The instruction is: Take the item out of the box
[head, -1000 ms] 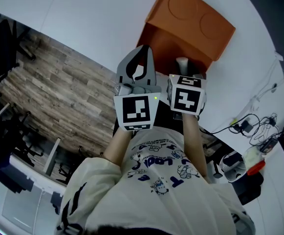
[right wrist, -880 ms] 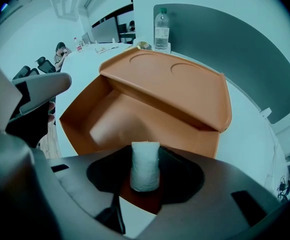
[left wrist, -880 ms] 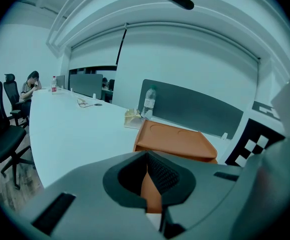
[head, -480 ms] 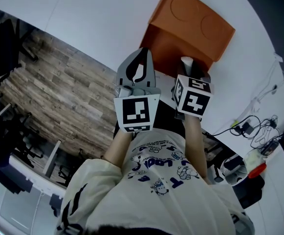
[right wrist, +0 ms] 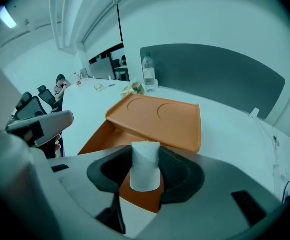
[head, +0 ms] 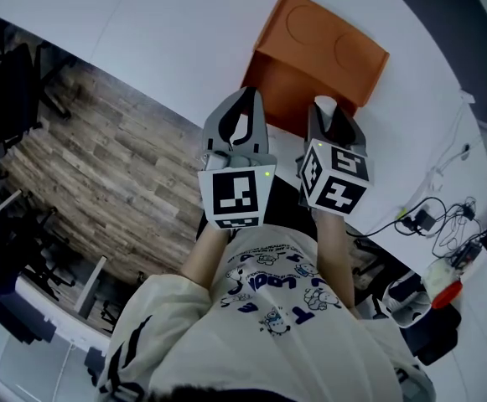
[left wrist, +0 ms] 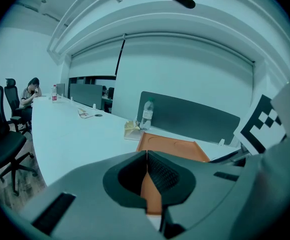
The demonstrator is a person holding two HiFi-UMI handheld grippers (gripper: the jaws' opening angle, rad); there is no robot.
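Left gripper (head: pixel 245 99): held in the left hand close before the person's chest, pointing forward and slightly down, marker cube (head: pixel 236 195) facing up toward the head; jaws brought together tip to tip, nothing between them. Right gripper (head: pixel 327 111): held just beside the left one, pitched more steeply down, its marker cube (head: pixel 335 174) tilted toward the person; jaws standing fairly wide and clamped on a white roll (right wrist: pixel 145 166). The roll sits upright between the two dark pads, gripped at its sides, with its top end sticking out past the jaw tips. Orange box (right wrist: pixel 154 116): beyond and below the right jaws on the white table (head: pixel 168 32), lid thrown open and lying flat on the far side, two round recesses in the lid; from the head view the roll appears over the box's near edge. In the left gripper view the box lies straight ahead of the closed jaws. Water bottle (right wrist: pixel 148 71): upright on the table, beyond the box, well apart from both jaws.
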